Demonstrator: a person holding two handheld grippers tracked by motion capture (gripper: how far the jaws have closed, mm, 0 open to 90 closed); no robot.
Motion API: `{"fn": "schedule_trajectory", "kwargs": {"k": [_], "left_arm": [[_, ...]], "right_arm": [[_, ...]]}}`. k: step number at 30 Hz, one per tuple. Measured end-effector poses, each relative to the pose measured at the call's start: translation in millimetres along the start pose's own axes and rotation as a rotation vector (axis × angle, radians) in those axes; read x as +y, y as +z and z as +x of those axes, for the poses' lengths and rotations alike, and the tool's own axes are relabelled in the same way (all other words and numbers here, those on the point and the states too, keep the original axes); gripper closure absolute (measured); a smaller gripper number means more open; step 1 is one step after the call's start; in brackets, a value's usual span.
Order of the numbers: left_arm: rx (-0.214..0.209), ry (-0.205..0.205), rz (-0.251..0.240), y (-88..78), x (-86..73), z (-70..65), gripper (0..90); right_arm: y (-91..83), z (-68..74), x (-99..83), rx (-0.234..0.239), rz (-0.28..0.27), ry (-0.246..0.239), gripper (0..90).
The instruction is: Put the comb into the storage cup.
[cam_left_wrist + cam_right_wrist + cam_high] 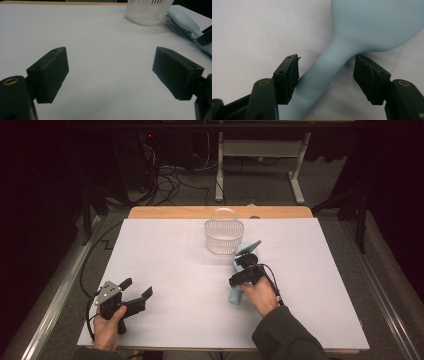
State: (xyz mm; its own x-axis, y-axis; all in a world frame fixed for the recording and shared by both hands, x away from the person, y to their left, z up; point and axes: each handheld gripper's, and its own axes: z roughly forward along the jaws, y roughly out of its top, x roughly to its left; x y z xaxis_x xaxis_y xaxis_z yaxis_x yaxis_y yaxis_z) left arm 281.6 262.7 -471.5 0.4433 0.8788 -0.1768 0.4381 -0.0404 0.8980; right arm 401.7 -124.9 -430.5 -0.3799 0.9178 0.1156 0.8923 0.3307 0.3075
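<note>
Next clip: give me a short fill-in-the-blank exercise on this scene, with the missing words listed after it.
1. The right gripper has its open jaws on either side of the light blue hairbrush's ____.
2. Beside the brush's head stands a white plastic ____.
3. The left gripper has ____ between its jaws.
4. The table is covered by a ____ sheet.

Missing words: handle; basket; nothing; white

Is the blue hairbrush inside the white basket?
No, the blue hairbrush lies on the white table beside the white basket, not inside it.
</note>
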Motion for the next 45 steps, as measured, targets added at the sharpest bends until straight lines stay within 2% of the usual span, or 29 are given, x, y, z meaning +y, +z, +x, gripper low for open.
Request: {"fn": "schedule_trajectory", "kwargs": {"k": [6,7,13,15,23,24,36,38,45], "left_arm": [[-0.001,0.001,0.001,0.3,0.0,-0.2,14.4],[-0.001,0.001,0.001,0.2,0.0,-0.1,14.4],[0.001,0.003,0.001,0.2,0.1,-0.3,14.4],[0.002,0.002,0.000,0.3,0.1,-0.6,14.4],[0.001,0.001,0.000,0.2,0.0,-0.3,14.4],[0.001,0.000,-0.001,0.2,0.0,-0.3,14.4],[0.005,0.007,0.004,0.8,0.1,-1.5,14.4],[0.005,0.009,0.005,0.9,0.1,-1.7,14.4],[0.004,0.007,0.003,0.4,-0.1,-1.5,14.4]], "right_arm": [[-4.4,-9.5,-5.0,-0.003,-0.012,0.016,39.6],[-5.0,-11.1,-5.4,-0.005,-0.012,0.006,40.1],[-7.1,-12.9,-6.0,-0.020,-0.023,-0.014,42.3],[-6.9,-12.1,-5.3,-0.021,-0.019,-0.001,42.7],[-5.2,-12.7,-3.6,-0.031,-0.020,-0.002,43.6],[-5.6,-13.9,-3.9,-0.036,-0.023,-0.014,43.7],[-11.4,-23.3,-8.1,-0.063,-0.022,-0.014,45.4],[-11.3,-23.5,-8.1,-0.061,-0.019,-0.002,45.6],[-4.4,-18.4,-4.5,-0.083,-0.013,-0.032,50.9]]}}
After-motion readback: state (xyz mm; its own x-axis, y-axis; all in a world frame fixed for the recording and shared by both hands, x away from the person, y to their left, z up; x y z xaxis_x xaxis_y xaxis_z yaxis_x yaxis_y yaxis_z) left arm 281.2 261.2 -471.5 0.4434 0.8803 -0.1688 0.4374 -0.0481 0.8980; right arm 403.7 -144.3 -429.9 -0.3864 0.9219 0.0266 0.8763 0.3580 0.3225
